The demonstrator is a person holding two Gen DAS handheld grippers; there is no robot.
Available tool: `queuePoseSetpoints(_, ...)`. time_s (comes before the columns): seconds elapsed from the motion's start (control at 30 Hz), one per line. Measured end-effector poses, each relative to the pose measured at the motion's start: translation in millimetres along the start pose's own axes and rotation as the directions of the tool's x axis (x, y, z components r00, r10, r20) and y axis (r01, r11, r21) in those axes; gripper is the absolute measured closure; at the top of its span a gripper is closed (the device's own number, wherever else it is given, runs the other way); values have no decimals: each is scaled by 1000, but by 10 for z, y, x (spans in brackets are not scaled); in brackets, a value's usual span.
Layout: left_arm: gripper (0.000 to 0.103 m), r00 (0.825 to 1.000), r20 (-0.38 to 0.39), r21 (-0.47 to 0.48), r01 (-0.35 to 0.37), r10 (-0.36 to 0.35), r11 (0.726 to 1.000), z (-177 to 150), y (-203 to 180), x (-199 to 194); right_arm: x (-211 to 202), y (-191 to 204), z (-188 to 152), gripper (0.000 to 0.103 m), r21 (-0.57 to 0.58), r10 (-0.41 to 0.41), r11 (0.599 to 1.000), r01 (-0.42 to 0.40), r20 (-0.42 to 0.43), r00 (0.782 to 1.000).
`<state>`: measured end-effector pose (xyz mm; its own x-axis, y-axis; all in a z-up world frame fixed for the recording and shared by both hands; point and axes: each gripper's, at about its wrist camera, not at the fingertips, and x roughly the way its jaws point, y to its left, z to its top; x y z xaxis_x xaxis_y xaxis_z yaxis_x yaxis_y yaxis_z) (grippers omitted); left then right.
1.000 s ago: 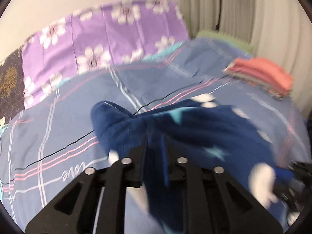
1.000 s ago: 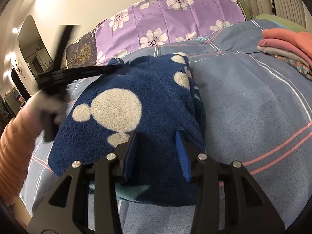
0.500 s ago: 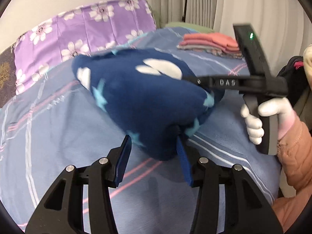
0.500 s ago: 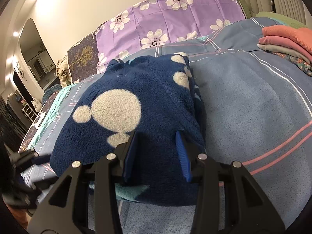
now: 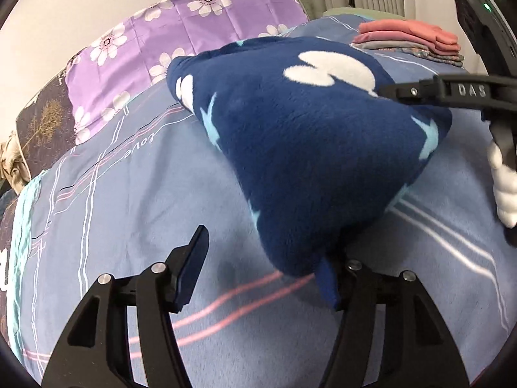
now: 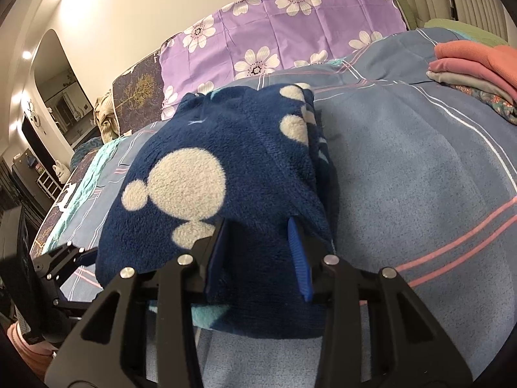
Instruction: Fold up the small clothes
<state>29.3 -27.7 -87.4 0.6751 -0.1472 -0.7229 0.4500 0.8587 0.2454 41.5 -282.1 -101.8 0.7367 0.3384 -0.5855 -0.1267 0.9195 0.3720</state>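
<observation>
Left gripper (image 5: pixel 258 268) has just been opening, jaws wide and gripping nothing, the blue fleece garment (image 5: pixel 307 148) doubled on the bed (image 5: pixel 129 210) just ahead. Right gripper (image 6: pixel 258 245) pinches its near edge (one fold looks done). The folded pile (image 6: pixel 478 71) waits far right.

My right gripper's (image 6: pixel 258 252) fingertips are buried in the blue fleece (image 6: pixel 232 174), so can't see the pads. Clothes pile (image 6: pixel 478 71) runs off the frame edge. My glove (image 5: pixel 504 187) is half cut off too.
</observation>
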Motion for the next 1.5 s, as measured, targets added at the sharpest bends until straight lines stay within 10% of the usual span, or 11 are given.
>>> queuePoseSetpoints(0.33, 83, 967, 24, -31, 253, -252, 967, 174, 113, -446, -13, -26, 16, 65, 0, 2, 1000, -2, -1, 1000)
queuePoseSetpoints(0.5, 83, 948, 208, -6, 250, -243, 968, 711, 205, -627, -11, -3, 18, 64, -19, -10, 1000, 10, -4, 1000)
queuePoseSetpoints(0.67, 82, 964, 73, 25, 254, -255, 967, 829, 123, 379, -9, 41, -20, 64, -37, -28, 999, 28, -2, 1000)
queuePoseSetpoints(0.93, 82, 947, 33, -31, 321, -320, 947, 822, 246, 300, -157, 176, 192, 64, 0, -64, 998, 64, -44, 997)
queuePoseSetpoints(1.17, 82, 950, 51, -44, 311, -309, 949, 754, 230, 276, -456, 508, 673, 61, -96, -46, 994, 60, 144, 988)
queuePoseSetpoints(1.27, 82, 951, 61, -47, 305, -302, 951, 739, 225, 265, 228, 377, 563, 58, -112, -142, 984, 135, -50, 989)
queuePoseSetpoints(1.5, 82, 955, 69, -14, 290, -288, 957, 736, 160, 259, 377, 303, 395, 55, -152, -188, 971, 184, -10, 982)
